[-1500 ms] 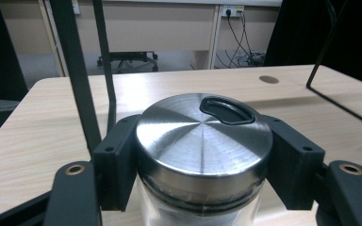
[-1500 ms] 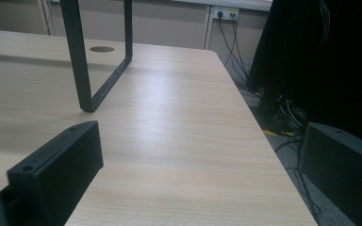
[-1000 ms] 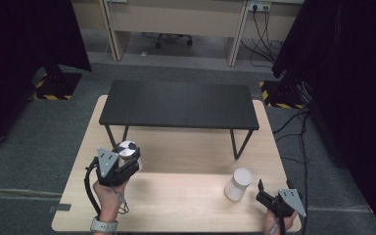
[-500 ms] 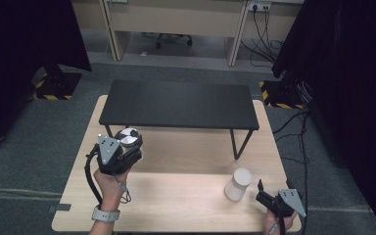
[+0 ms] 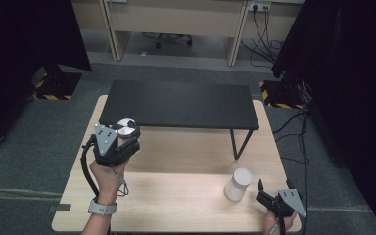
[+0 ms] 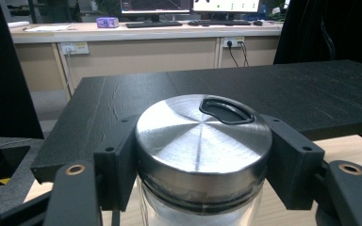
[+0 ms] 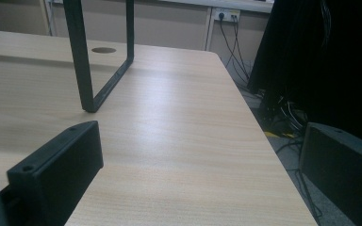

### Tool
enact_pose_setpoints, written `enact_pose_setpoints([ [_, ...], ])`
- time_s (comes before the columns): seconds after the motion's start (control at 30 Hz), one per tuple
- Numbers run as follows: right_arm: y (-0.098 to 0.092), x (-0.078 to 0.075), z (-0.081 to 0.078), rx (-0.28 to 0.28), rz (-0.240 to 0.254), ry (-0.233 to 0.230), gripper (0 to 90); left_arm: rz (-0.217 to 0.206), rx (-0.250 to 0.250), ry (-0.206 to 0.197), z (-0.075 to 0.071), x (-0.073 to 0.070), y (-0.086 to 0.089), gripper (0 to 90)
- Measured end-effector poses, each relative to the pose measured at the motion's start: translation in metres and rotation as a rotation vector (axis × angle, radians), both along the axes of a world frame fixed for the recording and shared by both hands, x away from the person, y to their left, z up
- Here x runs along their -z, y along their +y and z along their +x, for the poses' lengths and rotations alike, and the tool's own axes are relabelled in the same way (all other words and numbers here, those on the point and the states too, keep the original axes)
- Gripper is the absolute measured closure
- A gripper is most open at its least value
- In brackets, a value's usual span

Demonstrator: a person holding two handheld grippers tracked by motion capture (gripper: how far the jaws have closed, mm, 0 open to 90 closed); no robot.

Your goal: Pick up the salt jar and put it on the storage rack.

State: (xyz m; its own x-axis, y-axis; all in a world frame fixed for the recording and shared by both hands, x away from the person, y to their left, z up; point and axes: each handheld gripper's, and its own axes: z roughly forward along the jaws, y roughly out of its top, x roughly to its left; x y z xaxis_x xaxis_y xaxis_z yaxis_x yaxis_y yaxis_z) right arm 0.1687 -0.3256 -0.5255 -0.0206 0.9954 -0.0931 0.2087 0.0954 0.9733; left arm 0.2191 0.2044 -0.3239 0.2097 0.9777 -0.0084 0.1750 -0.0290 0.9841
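Left gripper (image 5: pixel 122 134) is clamped on a glass jar (image 6: pixel 202 197) just below its brushed-metal lid (image 6: pixel 202 141), one black jaw pressing on each side. It holds the jar upright in the air over the left part of the wooden worktop (image 5: pixel 176 200), just in front of the front left corner of the black shelf (image 5: pixel 176 104) that stands on the worktop. Right gripper (image 5: pixel 263 192) rests near the front right corner of the worktop with its jaws spread wide and nothing between them. A white cylindrical container (image 5: pixel 238 183) stands upright just beside the right gripper's jaw tips, apart from them, and well apart from the jar.
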Motion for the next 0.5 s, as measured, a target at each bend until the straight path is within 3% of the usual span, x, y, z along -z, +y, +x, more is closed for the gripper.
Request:
enact_pose_setpoints([
  [0.5, 0.0, -0.001, 0.001, 0.0, -0.001, 0.007, 0.2, 0.006, -0.001, 0.0, 0.009, -0.019, 0.001, 34.2],
])
